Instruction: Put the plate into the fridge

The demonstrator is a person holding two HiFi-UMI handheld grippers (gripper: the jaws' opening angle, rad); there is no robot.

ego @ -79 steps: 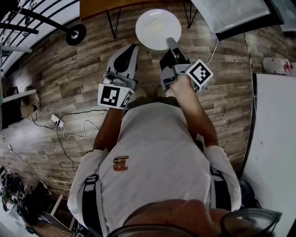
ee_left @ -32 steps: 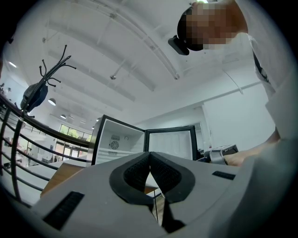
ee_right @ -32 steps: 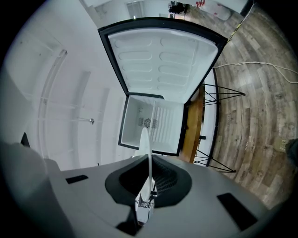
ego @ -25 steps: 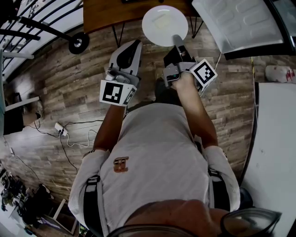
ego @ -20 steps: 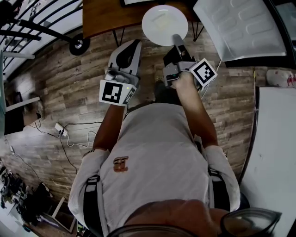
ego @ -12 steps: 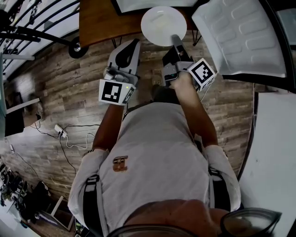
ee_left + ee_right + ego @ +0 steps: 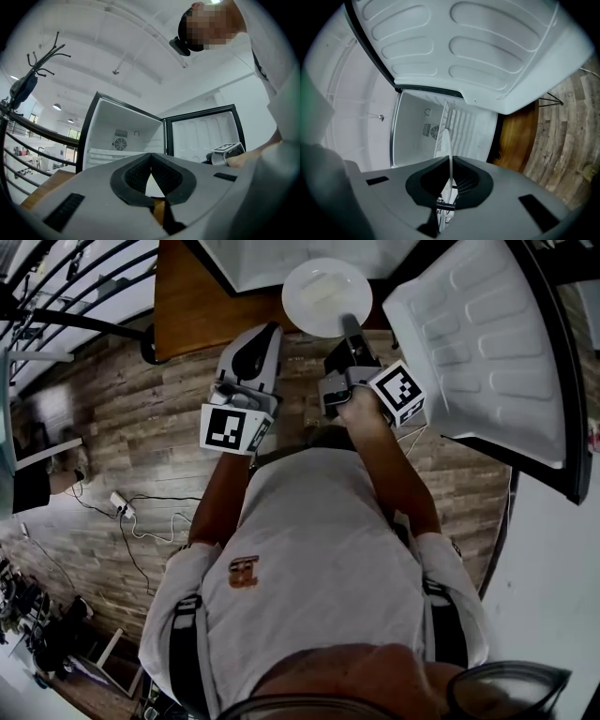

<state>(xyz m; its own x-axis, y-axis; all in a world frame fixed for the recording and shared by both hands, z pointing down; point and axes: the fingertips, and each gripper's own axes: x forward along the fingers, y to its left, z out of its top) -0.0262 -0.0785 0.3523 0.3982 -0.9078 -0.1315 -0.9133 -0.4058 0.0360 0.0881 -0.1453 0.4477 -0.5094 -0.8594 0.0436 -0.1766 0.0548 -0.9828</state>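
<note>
Head view: the right gripper [image 7: 348,326] is clamped on the near rim of the plate [image 7: 326,294], carrying it flat out front, ready, I'd say, to slide onto a shelf. The fridge [image 7: 281,257] stands open just ahead, with its door [image 7: 487,343] swung out to the right. The left gripper [image 7: 266,332] rides alongside, clear of the plate.

Left gripper view: its jaws are pressed together on nothing, a spare hand facing the open compartment.

Right gripper view: the plate shows edge-on, pinched between the pads and aimed at the ribbed shelf [image 7: 457,123]. It looks not yet inside.
</note>
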